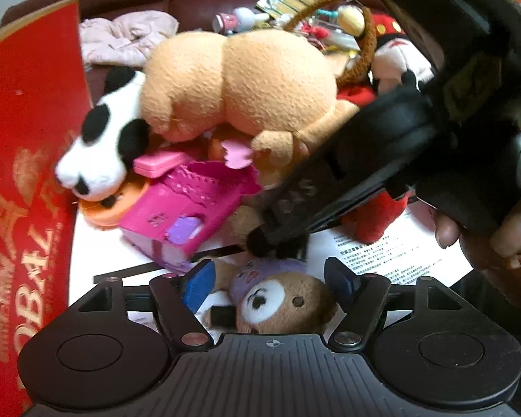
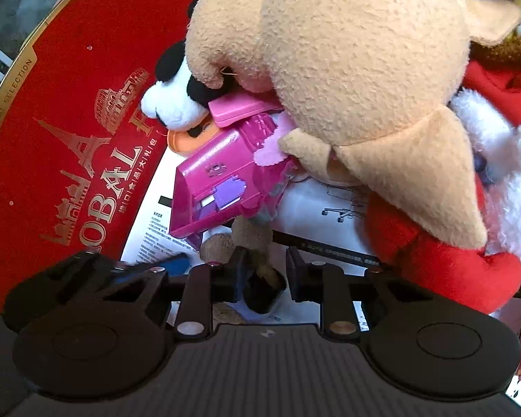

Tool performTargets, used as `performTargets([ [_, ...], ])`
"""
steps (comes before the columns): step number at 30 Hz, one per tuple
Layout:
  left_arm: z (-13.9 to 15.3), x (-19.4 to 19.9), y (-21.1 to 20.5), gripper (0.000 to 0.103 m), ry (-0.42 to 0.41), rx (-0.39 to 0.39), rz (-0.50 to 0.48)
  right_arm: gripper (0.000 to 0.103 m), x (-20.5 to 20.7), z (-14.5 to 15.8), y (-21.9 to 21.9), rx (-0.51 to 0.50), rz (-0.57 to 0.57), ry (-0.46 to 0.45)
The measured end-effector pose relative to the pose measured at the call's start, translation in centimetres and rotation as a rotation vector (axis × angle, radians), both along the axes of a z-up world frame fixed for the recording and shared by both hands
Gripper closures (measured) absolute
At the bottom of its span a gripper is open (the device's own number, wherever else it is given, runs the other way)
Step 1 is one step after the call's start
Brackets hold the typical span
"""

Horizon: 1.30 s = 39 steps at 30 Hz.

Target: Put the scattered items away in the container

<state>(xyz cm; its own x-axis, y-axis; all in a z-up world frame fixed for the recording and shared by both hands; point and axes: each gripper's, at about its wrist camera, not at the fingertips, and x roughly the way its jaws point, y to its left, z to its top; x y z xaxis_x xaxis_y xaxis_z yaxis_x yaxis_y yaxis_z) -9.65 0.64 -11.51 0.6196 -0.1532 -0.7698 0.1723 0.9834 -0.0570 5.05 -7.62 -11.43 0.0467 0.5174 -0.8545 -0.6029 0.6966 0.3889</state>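
Two grippers work low in a red box (image 1: 24, 160) whose wall fills the left of both views. At the bottom centre of the left wrist view, the left gripper (image 1: 272, 285) has its blue-padded jaws spread on either side of a small brown bear (image 1: 281, 305) lying on printed paper (image 1: 399, 253); whether the pads touch it I cannot tell. Reaching in from the upper right, the right gripper (image 1: 278, 239) has its tips just above that bear. In its own view its jaws (image 2: 264, 274) stand narrowly apart around a dark brown plush bit; contact is unclear. Above lie a tan plush (image 1: 239, 83), a panda (image 1: 100, 146) and a pink toy house (image 1: 191, 205).
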Motion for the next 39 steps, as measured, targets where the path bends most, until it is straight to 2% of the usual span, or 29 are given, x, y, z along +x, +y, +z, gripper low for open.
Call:
performTargets([
  [3, 0.5, -0.9, 1.0, 0.02, 0.004, 0.011, 0.024, 0.069, 0.7, 0.3, -1.1, -0.013, -0.017, 0.002],
  [4, 0.7, -1.2, 1.2, 0.02, 0.006, 0.014, 0.031, 0.069, 1.2, 1.0, -1.7, -0.021, -0.025, 0.001],
  [10, 0.4, -1.5, 1.0, 0.021, 0.04, 0.039, 0.035, 0.069, 1.3, 0.9, -2.2, -0.022, -0.032, 0.009],
  [14, -0.2, -0.7, 0.3, 0.031, 0.053, 0.057, 0.032, 0.069, 1.4, 1.1, -3.2, -0.012, -0.046, 0.034],
  [15, -0.2, -0.6, 0.1, 0.04, 0.044, 0.066, 0.029, 0.069, 1.5, 1.2, -3.4, -0.012, -0.05, 0.036],
  [23, -0.5, -0.9, -0.6, 0.042, 0.067, 0.091, -0.033, 0.07, 2.5, 1.0, -5.6, 0.04, -0.151, 0.13],
  [26, -0.7, -1.0, -0.8, 0.041, 0.08, 0.095, -0.039, 0.066, 2.1, 1.2, -5.3, 0.028, -0.137, 0.114],
  [27, -0.8, -1.0, -0.8, 0.036, 0.086, 0.095, -0.04, 0.066, 1.8, 1.1, -5.1, 0.022, -0.13, 0.107],
  [28, -0.8, -1.0, -0.8, 0.03, 0.093, 0.095, -0.041, 0.066, 1.6, 1.0, -4.9, 0.016, -0.124, 0.1],
  [32, -0.4, -1.2, -0.7, 0.023, 0.104, 0.107, -0.046, 0.072, 1.2, 0.5, -4.4, 0.008, -0.117, 0.077],
  [39, 1.2, -1.6, -0.8, 0.017, 0.08, 0.138, -0.073, 0.073, 1.0, 1.0, -4.2, -0.003, -0.103, 0.024],
])
